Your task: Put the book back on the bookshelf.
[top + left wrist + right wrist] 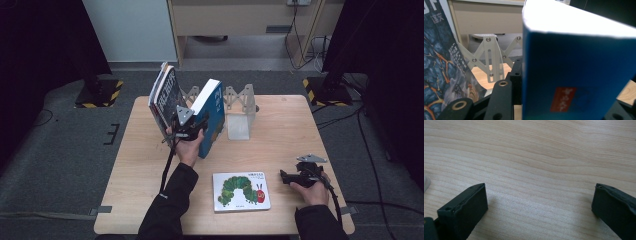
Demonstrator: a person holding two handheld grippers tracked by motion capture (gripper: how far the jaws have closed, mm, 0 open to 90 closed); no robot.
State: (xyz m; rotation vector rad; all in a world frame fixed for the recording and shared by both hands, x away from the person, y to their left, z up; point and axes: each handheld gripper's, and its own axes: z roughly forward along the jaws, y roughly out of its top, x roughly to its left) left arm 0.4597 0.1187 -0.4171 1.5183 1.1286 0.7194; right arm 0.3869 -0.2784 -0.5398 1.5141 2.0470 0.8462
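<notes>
Wooden surface point(280, 125): left gripper point(192, 126) clamping upright blue book point(212, 117) at 11 o'clock, beside dark book point(164, 95) in rack point(240, 107); right gripper point(290, 176) open, empty; caterpillar book point(241, 191) flat at 6, unshelved.

Caterpillar picture bk point(241, 191) flat on table point(280, 145) nr front edge; dark-cover bk point(164, 95) leans by metal rack point(239, 111).

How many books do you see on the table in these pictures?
3. A blue book stands gripped in the left gripper. A dark-covered book leans just left of it. A caterpillar picture book lies flat near the front edge. More may be hidden behind the dark-covered one.
</notes>
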